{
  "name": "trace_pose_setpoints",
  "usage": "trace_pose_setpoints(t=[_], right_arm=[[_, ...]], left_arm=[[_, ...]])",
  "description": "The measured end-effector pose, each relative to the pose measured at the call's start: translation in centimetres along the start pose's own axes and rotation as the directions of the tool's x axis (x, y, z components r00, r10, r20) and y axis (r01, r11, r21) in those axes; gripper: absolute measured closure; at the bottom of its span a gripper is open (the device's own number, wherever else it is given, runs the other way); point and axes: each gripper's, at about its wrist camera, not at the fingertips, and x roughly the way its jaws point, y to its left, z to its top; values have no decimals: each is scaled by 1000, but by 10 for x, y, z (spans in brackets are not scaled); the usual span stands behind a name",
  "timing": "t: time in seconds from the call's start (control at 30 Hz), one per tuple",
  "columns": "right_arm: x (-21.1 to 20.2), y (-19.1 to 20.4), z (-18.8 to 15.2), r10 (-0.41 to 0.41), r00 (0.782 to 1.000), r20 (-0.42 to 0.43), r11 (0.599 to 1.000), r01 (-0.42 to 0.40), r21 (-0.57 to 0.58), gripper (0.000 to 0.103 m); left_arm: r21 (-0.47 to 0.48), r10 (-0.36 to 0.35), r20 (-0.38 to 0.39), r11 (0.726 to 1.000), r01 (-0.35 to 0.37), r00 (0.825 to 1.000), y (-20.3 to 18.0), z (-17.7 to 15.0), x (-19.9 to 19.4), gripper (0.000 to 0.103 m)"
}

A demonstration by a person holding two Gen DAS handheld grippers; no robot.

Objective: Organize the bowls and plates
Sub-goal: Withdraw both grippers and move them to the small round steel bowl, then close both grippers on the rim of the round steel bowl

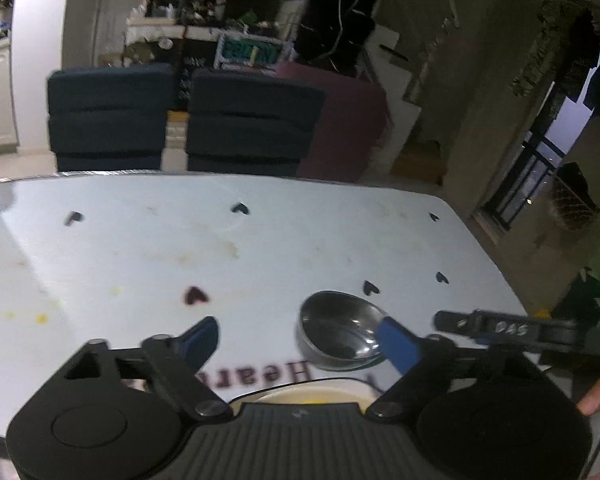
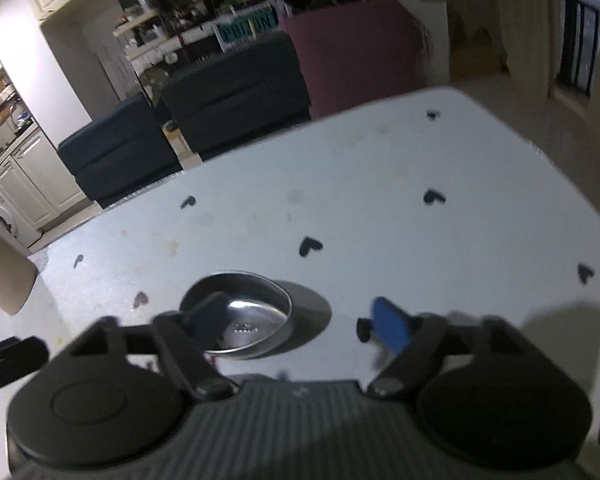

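We have a steel bowl (image 1: 338, 336) sitting alone on the white heart-print table (image 1: 260, 248), near its right-hand edge in the left wrist view, with the rim of a pale plate (image 1: 312, 394) just showing under the left gripper (image 1: 300, 342); nothing looks stacked yet, so we judge most of the sorting still ahead. Both the left gripper and the right gripper (image 2: 300, 318) stand with fingers apart and empty, one tip over the bowl, and the tabletop beyond offers wide bare room up to the chairs (image 1: 108, 116).
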Motion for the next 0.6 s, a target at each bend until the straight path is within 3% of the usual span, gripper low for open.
trace_pose_setpoints(t=[0.1, 0.17, 0.23, 0.43, 0.53, 0.6], right_arm=[[16, -1, -2, 19, 999, -35, 1000, -19, -4, 38], [26, -1, -3, 35, 998, -54, 999, -35, -1, 48], [36, 1, -3, 39, 997, -72, 999, -39, 7, 59], [60, 17, -4, 36, 993, -113, 999, -36, 0, 66], [65, 9, 0, 33, 992, -124, 999, -32, 17, 71], [70, 7, 0, 34, 991, -133, 999, -32, 21, 72]], left_arm=[[-12, -19, -25, 1000, 19, 1000, 0, 3, 22, 35], [-47, -34, -55, 998, 31, 998, 4, 5, 39, 49], [-87, -56, -73, 995, 50, 996, 8, 6, 52, 52], [-105, -58, -117, 993, 46, 991, 8, 6, 83, 63], [-115, -49, -147, 993, 32, 988, 10, 5, 97, 79], [-117, -45, -160, 993, 26, 986, 11, 4, 105, 79]])
